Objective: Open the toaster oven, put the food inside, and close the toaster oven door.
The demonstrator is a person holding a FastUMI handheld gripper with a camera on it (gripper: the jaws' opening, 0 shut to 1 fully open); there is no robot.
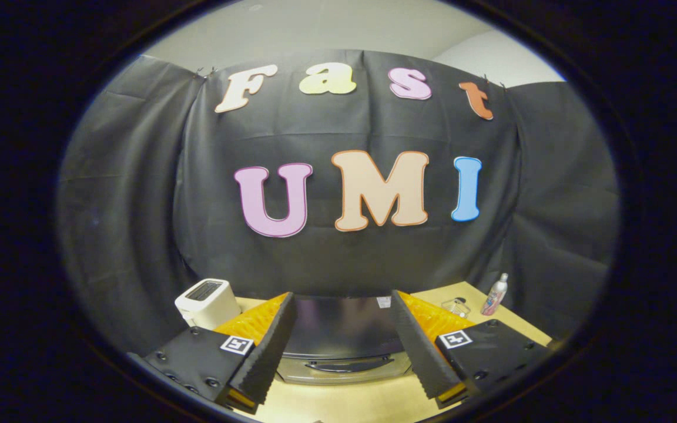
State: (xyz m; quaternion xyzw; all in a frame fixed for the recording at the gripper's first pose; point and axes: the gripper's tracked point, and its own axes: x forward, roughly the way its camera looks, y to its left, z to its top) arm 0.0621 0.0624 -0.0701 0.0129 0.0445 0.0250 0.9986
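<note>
We see a small test booth with black cloth walls (138,194), a wooden table (344,402), a toaster oven (341,346) and a white toaster (206,302).

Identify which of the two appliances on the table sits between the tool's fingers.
The toaster oven: dark, with its handle facing the open tool, it sits between the fingers. The white toaster stands off to the left, outside them.
</note>
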